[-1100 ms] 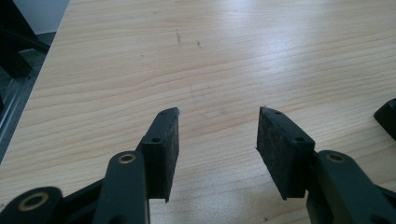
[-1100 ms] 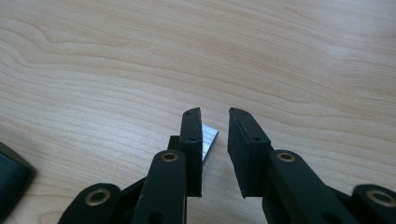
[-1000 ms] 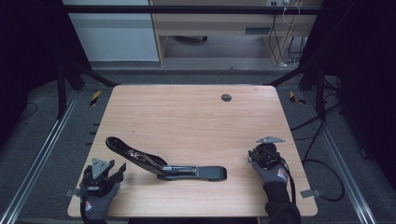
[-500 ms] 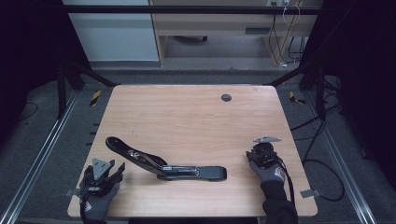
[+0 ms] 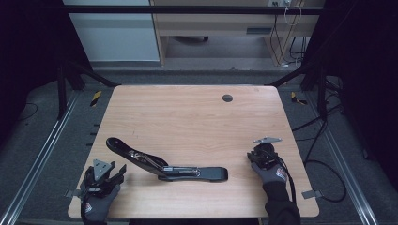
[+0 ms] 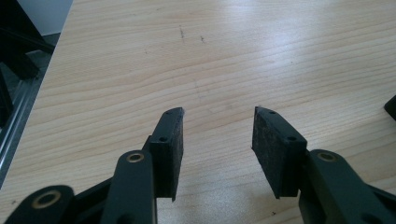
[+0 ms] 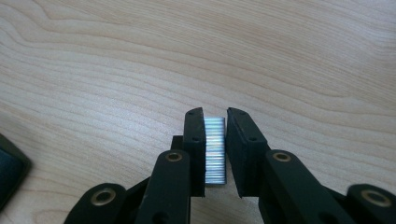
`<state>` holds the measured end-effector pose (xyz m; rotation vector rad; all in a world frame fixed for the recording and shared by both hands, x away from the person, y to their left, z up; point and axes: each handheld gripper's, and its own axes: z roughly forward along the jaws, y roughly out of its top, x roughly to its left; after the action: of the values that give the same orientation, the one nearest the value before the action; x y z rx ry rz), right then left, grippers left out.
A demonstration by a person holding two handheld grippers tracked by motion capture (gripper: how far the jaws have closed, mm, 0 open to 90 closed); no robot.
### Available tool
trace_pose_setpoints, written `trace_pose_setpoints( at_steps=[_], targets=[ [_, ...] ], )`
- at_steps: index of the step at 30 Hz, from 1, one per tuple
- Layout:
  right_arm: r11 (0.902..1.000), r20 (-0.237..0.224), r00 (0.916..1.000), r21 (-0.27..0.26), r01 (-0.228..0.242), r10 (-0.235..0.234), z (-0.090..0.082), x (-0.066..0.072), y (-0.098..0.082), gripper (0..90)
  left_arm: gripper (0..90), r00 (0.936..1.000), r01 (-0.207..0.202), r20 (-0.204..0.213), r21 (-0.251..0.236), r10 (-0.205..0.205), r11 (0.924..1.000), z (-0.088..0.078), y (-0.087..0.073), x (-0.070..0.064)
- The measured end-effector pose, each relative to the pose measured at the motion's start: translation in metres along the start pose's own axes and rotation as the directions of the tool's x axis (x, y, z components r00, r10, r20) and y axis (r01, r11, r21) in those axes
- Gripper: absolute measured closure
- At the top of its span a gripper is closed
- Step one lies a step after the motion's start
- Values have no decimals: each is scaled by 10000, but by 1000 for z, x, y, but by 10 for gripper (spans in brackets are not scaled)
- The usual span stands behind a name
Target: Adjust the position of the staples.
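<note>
The right gripper [image 7: 215, 119] was clamped on a strip of staples [image 7: 215, 148], a silvery ribbed bar pinched between the two black pads; its jaws had just been closing onto it. In the right gripper view the strip's long axis ran along the jaws, pointing straight away from the hand over the wood of the table [image 7: 280, 56], and its far end sat just short of the pad tips. From above, that gripper [image 5: 264, 152] was near the right front part of the table [image 5: 197, 117], with the gloved right hand [image 5: 272, 173] behind it.

The left gripper [image 6: 218, 121] stood released, its pads apart with bare wood between them and nothing in its grasp; its jaws had just been opening a little. From above it [image 5: 104, 171] sat at the front left corner, held by the left hand [image 5: 96, 201].

Between the two hands lay an opened black stapler [image 5: 164, 164]. Its base stretched roughly left to right along the front edge, and its upper arm was swung away towards the back left, so the two parts made a wide angle. It was well apart from the staples. I could read no brand, label or writing on anything.
</note>
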<state>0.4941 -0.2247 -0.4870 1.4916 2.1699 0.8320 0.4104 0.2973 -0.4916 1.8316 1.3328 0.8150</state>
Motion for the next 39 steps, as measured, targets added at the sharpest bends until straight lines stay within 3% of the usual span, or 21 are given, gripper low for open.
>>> trace_pose_setpoints(
  at_steps=[5,11,14,39],
  targets=[
    [10000,-141,9999,20,20,-20,-2,-1,0,732,521,10000,-12,4,65,12,10000,0,0,0],
    [9994,85,9999,344,76,-79,-8,-4,1,726,515,10000,-29,27,115,29,9999,0,0,-1],
    [9993,-64,10000,383,57,-55,-11,-4,2,729,515,10000,-44,34,140,43,9999,1,0,-1],
    [9933,-149,9991,1085,400,-386,-2,-2,10,778,514,10000,-51,63,182,50,9998,1,0,-1]
  ],
)
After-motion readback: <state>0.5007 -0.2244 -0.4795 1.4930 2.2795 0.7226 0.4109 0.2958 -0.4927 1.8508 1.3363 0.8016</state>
